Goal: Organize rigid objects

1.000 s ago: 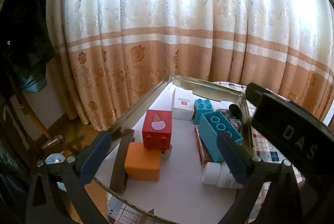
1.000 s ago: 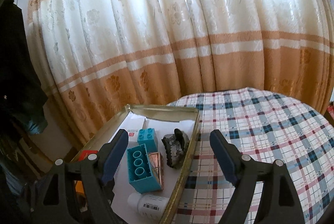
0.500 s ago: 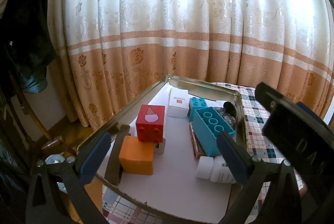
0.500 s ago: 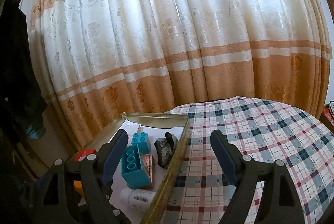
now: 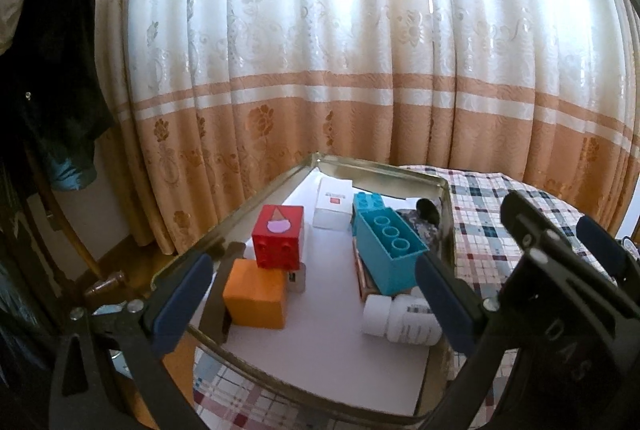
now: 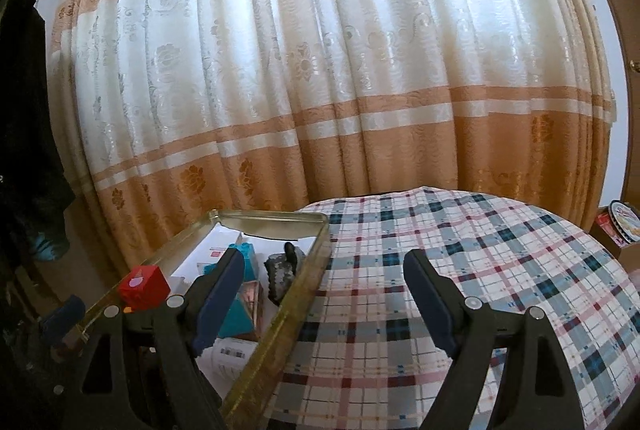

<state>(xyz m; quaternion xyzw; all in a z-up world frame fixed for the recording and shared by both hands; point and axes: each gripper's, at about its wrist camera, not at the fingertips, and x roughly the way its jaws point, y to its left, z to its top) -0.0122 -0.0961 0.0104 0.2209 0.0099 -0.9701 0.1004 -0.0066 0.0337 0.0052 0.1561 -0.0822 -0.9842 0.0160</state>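
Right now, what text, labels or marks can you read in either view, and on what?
"DAS": on the right gripper body, seen sideways in the left wrist view.
White bottle: printed label, too small to read.
White box: red mark, unreadable.
Round tin: blurred picture, no legible text.

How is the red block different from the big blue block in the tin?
The red block is a small cube with a pale picture on top; the big blue block is a long, plain brick. The red block sits propped on the orange block; the big blue block rests on a flat brown item whose edge shows under it. Both are studded toy bricks inside the metal tin.
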